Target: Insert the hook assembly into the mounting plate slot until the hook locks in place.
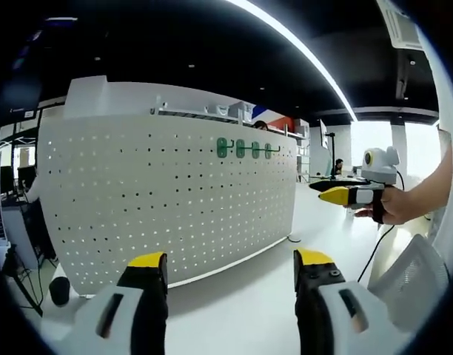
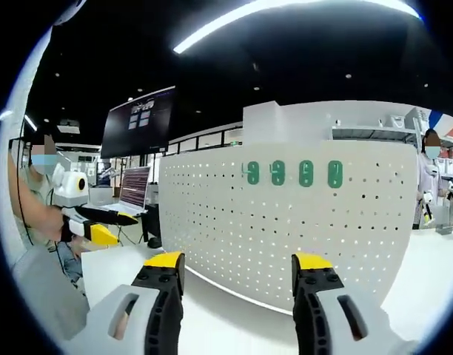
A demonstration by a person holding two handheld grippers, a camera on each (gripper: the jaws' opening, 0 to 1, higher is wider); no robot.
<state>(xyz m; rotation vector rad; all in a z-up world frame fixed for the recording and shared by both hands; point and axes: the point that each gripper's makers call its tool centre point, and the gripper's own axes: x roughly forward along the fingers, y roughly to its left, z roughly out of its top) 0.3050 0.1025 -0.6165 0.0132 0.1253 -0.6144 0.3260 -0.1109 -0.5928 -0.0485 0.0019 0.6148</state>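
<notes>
Straight ahead, a white perforated pegboard [image 1: 167, 200], standing upright on a smooth white tabletop [image 1: 249, 296], its face covered with regular rows of small round holes, bowed by the fisheye lens. Near its upper edge, 4 green hooks [image 1: 247, 149] in a row, glossy rounded plastic tabs, seated in the holes; seen face-on in the right gripper view [image 2: 293, 174]. Left gripper [image 1: 230, 270] released, yellow-tipped black jaws wide apart with nothing between, low over the tabletop and well short of the board. Right gripper [image 2: 237, 270] likewise spread and empty, jaws framing the board's lower rows. From the right edge of the left gripper view, the right gripper again [image 1: 337, 196], held in a hand [image 1: 393, 207], well apart from the board's end. Bare tabletop in front of the board and past its right end. Behind, a dark ceiling crossed by a long light strip [image 1: 300, 48], shelving, a dark wall screen [image 2: 138, 122], a laptop [image 2: 134, 192], people at desks.
</notes>
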